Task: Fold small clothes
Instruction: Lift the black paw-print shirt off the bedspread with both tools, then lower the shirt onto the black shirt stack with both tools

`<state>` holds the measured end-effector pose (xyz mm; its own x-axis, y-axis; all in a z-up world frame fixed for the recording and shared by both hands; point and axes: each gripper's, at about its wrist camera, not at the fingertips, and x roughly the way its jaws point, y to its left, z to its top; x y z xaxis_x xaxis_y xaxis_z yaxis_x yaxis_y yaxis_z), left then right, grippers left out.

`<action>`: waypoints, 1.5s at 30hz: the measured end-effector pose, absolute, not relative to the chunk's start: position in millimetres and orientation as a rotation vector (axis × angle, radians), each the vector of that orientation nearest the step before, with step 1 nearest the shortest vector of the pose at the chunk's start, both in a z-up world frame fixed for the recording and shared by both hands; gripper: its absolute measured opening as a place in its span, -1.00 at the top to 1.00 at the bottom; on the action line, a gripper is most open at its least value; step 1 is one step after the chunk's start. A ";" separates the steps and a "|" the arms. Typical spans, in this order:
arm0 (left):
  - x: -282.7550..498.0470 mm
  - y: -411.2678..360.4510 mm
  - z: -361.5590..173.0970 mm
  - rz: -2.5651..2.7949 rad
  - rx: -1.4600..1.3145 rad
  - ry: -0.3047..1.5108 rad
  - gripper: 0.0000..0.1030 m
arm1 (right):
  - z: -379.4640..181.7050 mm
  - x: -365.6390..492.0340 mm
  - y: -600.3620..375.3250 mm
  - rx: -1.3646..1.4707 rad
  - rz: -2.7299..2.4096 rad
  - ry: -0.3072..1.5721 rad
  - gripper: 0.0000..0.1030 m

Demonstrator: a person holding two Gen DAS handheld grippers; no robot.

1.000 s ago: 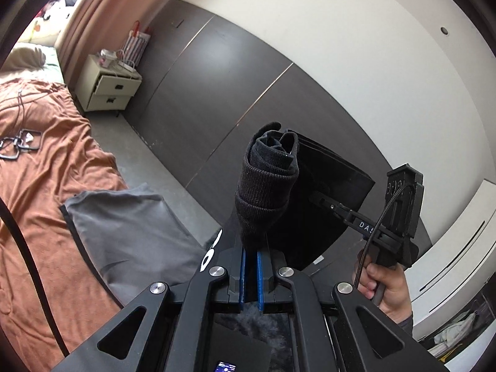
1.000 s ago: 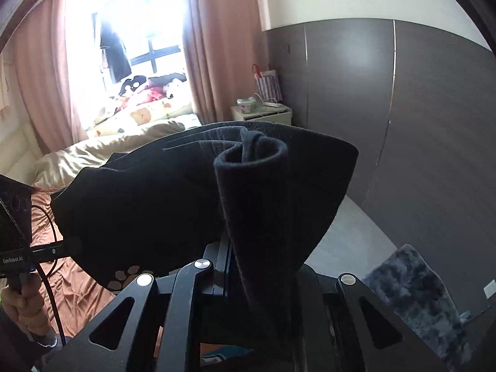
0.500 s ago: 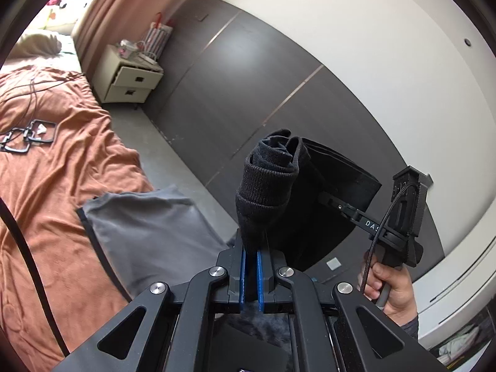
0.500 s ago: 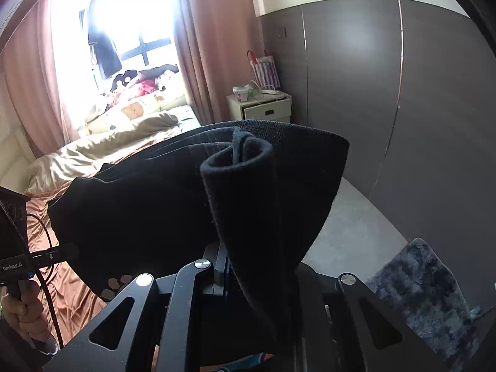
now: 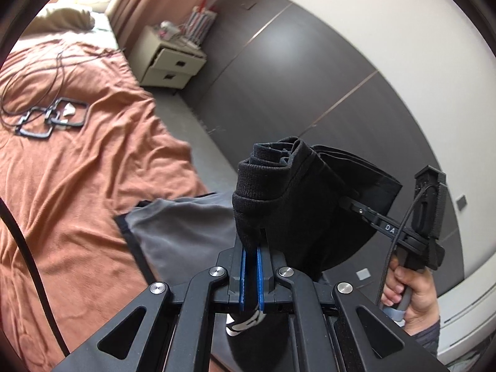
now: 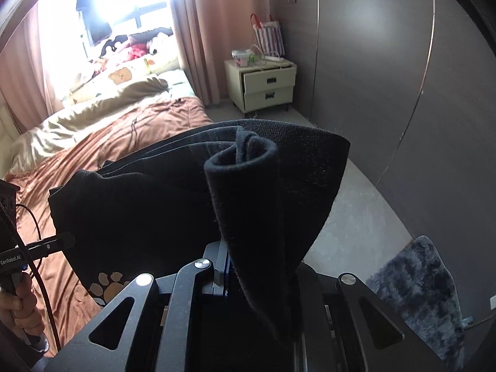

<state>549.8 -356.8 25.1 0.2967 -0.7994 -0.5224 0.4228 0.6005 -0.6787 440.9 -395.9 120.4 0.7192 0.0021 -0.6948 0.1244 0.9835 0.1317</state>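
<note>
A black garment [image 5: 313, 204] with a ribbed hem hangs in the air, stretched between both grippers. My left gripper [image 5: 251, 248] is shut on one bunched corner of it, the blue pads pinching the knit. The right gripper [image 5: 344, 201] shows in the left wrist view clamped on the far corner, held by a hand [image 5: 412, 294]. In the right wrist view the black garment [image 6: 173, 204] rolls up over the right gripper [image 6: 229, 266] and hides most of its fingers; a paw print [image 6: 108, 285] shows low on the cloth. The left gripper [image 6: 66, 238] bites the opposite edge there.
A grey garment [image 5: 176, 232] lies flat on the bed's rust-orange blanket [image 5: 77, 161] under the black one. Black frames and cables [image 5: 49, 117] lie further up the bed. A cream nightstand [image 6: 266, 83], dark wardrobe doors [image 6: 387, 62] and a blue-grey rug [image 6: 415, 297] border the grey floor.
Both grippers have tipped downward and lowered the black garment toward the bed. More of the blanket and the grey garment is in view. The grips have not changed.
</note>
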 end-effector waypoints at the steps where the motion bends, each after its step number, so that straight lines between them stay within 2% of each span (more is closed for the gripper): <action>1: 558.3 -357.3 14.5 -0.837 -0.461 0.973 0.90 | 117.6 449.0 -395.9 0.173 -0.072 0.777 0.78; 9: 608.1 -366.6 -52.4 -0.771 -0.491 1.040 0.90 | 79.1 531.5 -390.1 0.092 -0.133 0.877 0.78; 11: 615.8 -368.1 -69.9 -0.725 -0.481 1.059 0.86 | 70.0 542.3 -384.3 0.056 -0.147 0.890 0.71; 12: 618.1 -368.6 -78.2 -0.673 -0.449 1.076 0.85 | 65.5 547.1 -382.6 0.045 -0.157 0.903 0.50; 13: 620.3 -368.3 -87.3 -0.636 -0.431 1.104 0.72 | 63.1 550.8 -382.3 0.046 -0.174 0.919 0.37; 14: 621.4 -366.3 -95.8 -0.624 -0.436 1.130 0.50 | 61.8 551.7 -383.2 0.045 -0.201 0.923 0.13; 15: 621.2 -363.0 -101.9 -0.623 -0.454 1.144 0.39 | 61.3 550.2 -384.6 0.038 -0.235 0.919 -0.02; 16: 619.8 -358.4 -106.7 -0.628 -0.474 1.146 0.23 | 62.2 546.9 -387.2 0.034 -0.258 0.913 -0.04; 17: 616.9 -353.9 -109.9 -0.629 -0.482 1.140 0.15 | 62.6 540.3 -388.6 0.040 -0.260 0.909 -0.04; 19: 610.6 -348.6 -114.2 -0.609 -0.465 1.143 0.12 | 63.9 530.3 -394.1 0.068 -0.213 0.902 -0.04; 26: 583.9 -352.7 -117.1 -0.629 -0.442 1.174 0.12 | 55.8 477.3 -407.0 0.079 -0.173 0.900 -0.03; 30: 564.2 -364.0 -118.0 -0.659 -0.413 1.204 0.12 | 45.5 429.2 -412.0 0.087 -0.116 0.907 0.30; 38: 515.1 -388.6 -114.6 -0.711 -0.306 1.231 0.12 | -3.9 351.3 -440.3 0.087 -0.239 0.954 0.37; 45: 474.8 -405.2 -120.0 -0.755 -0.223 1.287 0.12 | -2.7 287.5 -488.7 0.311 -0.319 0.903 0.37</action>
